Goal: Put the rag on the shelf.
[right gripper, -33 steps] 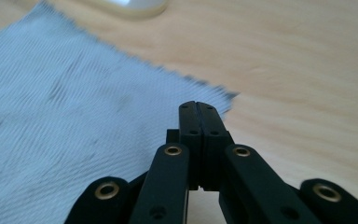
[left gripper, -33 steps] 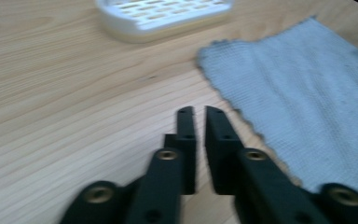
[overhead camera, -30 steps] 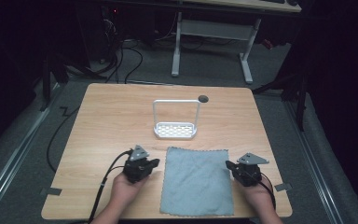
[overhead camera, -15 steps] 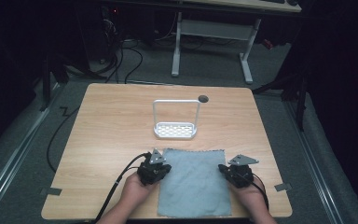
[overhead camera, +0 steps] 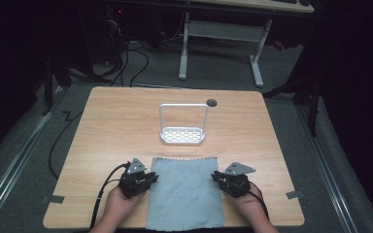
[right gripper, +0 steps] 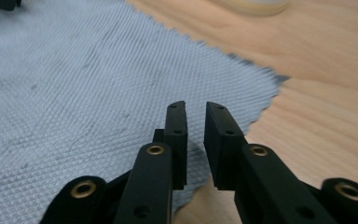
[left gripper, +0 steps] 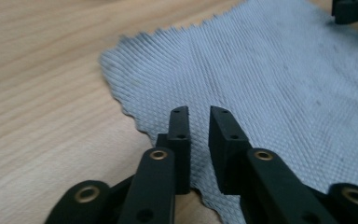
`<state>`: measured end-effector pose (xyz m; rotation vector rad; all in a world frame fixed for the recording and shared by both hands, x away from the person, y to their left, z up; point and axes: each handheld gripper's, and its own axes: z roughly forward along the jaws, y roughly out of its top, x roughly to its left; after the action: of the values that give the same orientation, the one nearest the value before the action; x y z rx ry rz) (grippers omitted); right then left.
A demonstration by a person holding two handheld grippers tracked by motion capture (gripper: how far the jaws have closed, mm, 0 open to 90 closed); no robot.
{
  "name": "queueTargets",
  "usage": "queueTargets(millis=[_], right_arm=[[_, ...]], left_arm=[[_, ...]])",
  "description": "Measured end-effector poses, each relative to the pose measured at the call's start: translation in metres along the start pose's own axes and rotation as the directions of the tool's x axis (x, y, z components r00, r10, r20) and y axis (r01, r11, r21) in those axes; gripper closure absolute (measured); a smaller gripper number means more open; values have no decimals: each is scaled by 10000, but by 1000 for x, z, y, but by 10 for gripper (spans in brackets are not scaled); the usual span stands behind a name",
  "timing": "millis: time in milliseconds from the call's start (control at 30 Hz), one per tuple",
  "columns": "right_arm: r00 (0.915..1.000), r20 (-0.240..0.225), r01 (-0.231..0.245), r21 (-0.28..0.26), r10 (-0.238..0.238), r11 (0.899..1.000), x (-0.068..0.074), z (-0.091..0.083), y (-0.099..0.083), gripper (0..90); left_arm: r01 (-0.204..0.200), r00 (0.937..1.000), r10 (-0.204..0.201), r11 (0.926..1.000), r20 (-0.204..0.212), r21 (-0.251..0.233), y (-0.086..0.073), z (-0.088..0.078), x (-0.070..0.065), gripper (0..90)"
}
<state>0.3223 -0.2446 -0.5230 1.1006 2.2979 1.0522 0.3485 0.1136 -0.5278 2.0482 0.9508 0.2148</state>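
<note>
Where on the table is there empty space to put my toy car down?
Bare wood lies left of the white rack, between it and the table's left edge, and likewise right of it. The strip behind the rack is free too, apart from the small round hole. The near edge is crowded: grey cloth, left gripper, right gripper.

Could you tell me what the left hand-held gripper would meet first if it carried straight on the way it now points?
Most likely the grey cloth: the left hand-held gripper, jaws slightly apart with nothing between them, points low across its near edge. Depth is uncertain.
</note>
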Motion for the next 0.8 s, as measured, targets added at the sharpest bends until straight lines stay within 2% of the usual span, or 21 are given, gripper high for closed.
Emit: queueTargets(millis=[33,67,233,367,400,567,800], right_arm=[[10000,50,-63,-93,63,9999,-2,-2,0,764],[9998,97,-172,-151,173,9997,-4,-4,-1,753],[9981,339,-495,-321,506,9983,-14,-7,-4,658],[9975,401,-562,-377,577,9977,-16,-7,-4,639],[9974,446,-548,-414,567,9976,-16,-7,-4,643],[9962,484,-699,-528,725,9962,-18,-10,-4,643],[9957,516,-749,-489,774,9960,-17,-8,-4,602]], left_arm=[[0,10000,0,10000,0,0,0,0,0,745],[164,9994,-170,9997,-314,-201,0,-1,7,723],[704,9944,-741,9962,-750,-511,5,4,21,605],[899,9918,-929,9952,-875,-377,14,12,27,534],[996,9910,-1011,9948,-877,-214,18,19,27,532],[1143,9878,-1168,9930,-1035,-292,23,29,26,557],[1092,9880,-1123,9934,-1057,-349,23,33,24,749]])
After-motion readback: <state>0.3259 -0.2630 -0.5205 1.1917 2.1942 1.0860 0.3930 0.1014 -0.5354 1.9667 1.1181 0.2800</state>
